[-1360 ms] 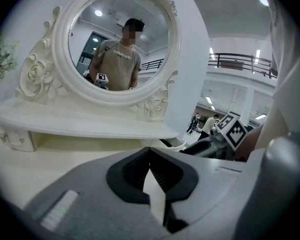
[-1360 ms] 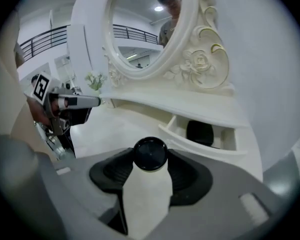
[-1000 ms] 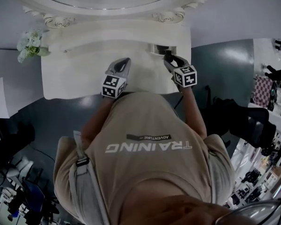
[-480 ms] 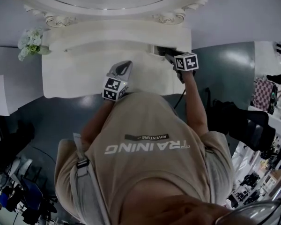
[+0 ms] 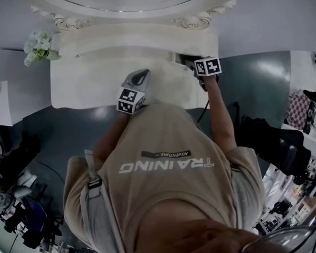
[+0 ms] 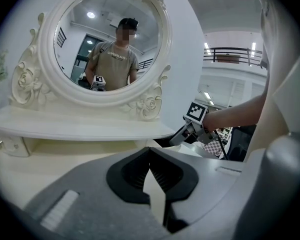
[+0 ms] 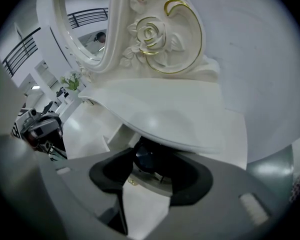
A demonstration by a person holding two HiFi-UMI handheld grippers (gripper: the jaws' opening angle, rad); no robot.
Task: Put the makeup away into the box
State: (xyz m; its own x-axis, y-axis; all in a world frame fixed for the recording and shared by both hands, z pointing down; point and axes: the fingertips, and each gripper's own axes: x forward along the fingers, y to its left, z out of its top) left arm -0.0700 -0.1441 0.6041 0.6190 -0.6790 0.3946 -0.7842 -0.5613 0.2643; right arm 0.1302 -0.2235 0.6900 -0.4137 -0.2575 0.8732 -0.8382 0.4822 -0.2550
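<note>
Right tool [image 7: 151, 180], jaws wide and empty, points steeply down at a dark round makeup item [image 7: 146, 157] just ahead, tucked under the shelf [image 7: 180, 115] at the back right corner of the surface [image 5: 95, 88]; left tool [image 6: 150, 154], jaws together, lies farther off.

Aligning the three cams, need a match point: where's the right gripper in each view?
Head view: right gripper right of centre, at the right rear corner of the vanity top.
Left gripper view: right gripper right of centre, beside the right end of the shelf.
Right gripper view: right gripper fills the bottom, jaws open, dark round item beyond them.
Shared landmark: carved rose at the lower right of the mirror.
</note>
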